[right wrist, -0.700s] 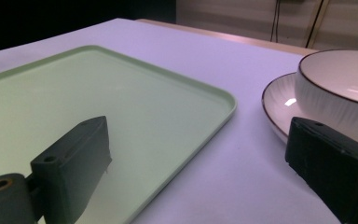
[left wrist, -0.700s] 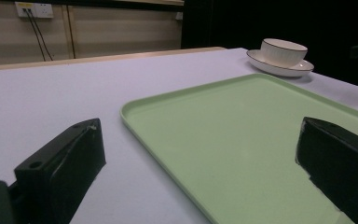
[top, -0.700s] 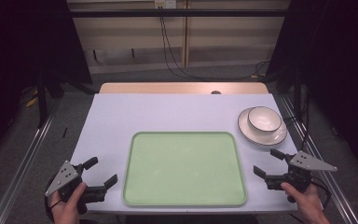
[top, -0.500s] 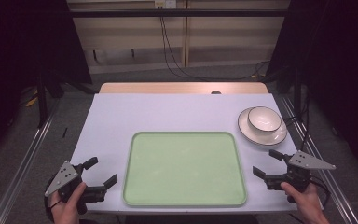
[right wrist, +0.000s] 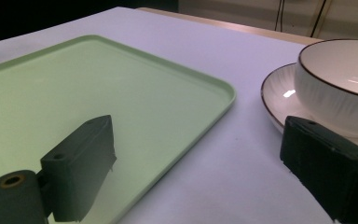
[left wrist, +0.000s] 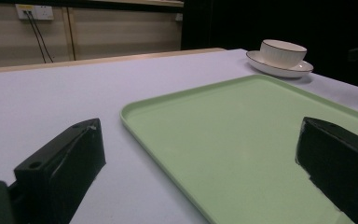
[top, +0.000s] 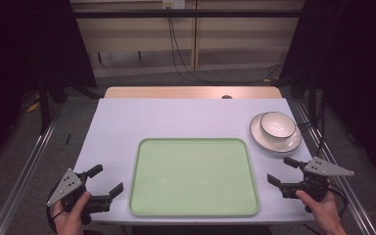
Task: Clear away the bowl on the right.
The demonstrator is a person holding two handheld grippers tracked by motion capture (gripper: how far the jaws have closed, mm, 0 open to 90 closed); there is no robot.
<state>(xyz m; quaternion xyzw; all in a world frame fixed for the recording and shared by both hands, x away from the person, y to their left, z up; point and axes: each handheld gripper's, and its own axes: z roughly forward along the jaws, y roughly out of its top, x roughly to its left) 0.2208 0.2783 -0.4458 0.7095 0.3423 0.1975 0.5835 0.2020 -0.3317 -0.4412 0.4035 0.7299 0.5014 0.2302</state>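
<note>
light: dim, overhead | surround: black | glare: bowl (right wrist: 354, 84) | blur: near jaws soft

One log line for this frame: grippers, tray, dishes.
left gripper: open, empty, left of tray | right gripper: open, empty, near plate | green tray: empty | bowl: on plate, off tray
</note>
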